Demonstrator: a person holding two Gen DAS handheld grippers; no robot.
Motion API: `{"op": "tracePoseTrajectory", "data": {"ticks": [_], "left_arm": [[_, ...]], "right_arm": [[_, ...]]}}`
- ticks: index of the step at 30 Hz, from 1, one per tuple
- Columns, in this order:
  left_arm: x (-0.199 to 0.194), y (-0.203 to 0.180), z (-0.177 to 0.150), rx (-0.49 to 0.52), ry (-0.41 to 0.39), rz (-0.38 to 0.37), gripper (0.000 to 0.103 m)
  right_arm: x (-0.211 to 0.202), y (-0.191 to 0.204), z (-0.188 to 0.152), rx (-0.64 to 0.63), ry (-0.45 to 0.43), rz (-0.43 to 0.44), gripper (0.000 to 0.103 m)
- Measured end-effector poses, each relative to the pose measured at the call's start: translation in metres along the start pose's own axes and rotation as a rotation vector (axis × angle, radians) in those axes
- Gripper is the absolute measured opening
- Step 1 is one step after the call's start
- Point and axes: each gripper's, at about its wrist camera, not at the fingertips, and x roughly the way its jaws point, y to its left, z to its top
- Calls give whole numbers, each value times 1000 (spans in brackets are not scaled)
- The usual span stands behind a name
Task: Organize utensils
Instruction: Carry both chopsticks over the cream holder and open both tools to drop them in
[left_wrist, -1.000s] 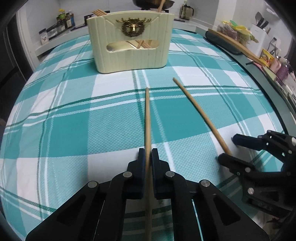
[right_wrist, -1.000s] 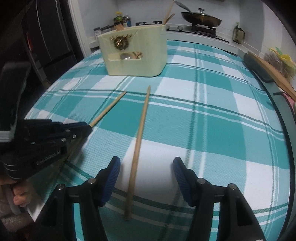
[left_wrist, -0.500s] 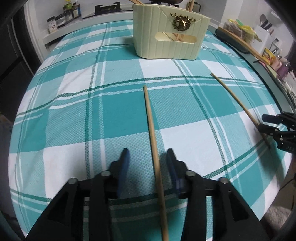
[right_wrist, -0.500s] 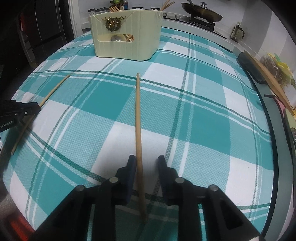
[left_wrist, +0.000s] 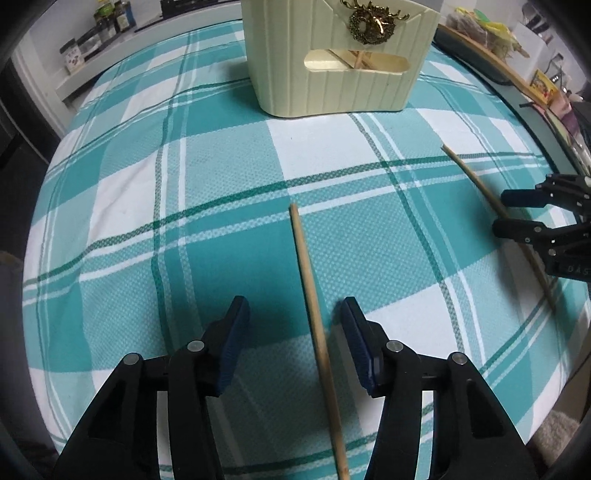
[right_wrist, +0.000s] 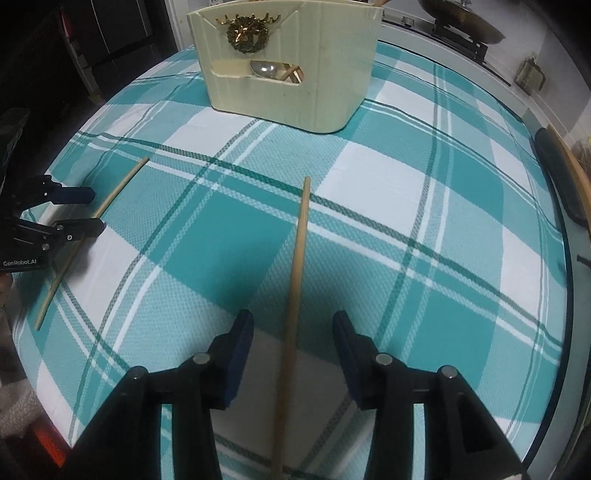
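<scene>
Teal-and-white checked tablecloth (left_wrist: 229, 229) covers the table where we work, with a cream utensil holder (left_wrist: 340, 66) standing at its far side, a brass wreath ornament (left_wrist: 373, 22) on its front and a spoon (right_wrist: 264, 70) and sticks visible through its slot. Nearer us, two wooden chopsticks lie flat on the cloth, well apart. Our left gripper (left_wrist: 295, 332) has its jaws parted after just closing somewhat, the left chopstick (left_wrist: 314, 314) lying between the blue pads, nearer the right one, neither pad pressing it. Our right gripper (right_wrist: 291, 339) also has its jaws apart, having just widened a little, around the right chopstick (right_wrist: 295, 266), which lies loose between them. Each gripper shows at the edge of the other's view. White lettering on the left gripper's body reads "GenRobot.AI" (right_wrist: 20, 263).
</scene>
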Motion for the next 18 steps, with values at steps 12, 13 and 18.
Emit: {"op": "tracePoseTrajectory", "data": {"ticks": [12, 13, 18], "left_arm": [[-66, 16, 12, -107, -258, -97, 4], [-83, 17, 9, -111, -303, -108, 4], [-148, 19, -2, -122, -473, -169, 4]], "right_arm": [[-38, 1, 41, 69, -228, 52, 6], [-55, 0, 38, 83, -275, 69, 6], [-135, 0, 18, 107, -461, 94, 6]]}}
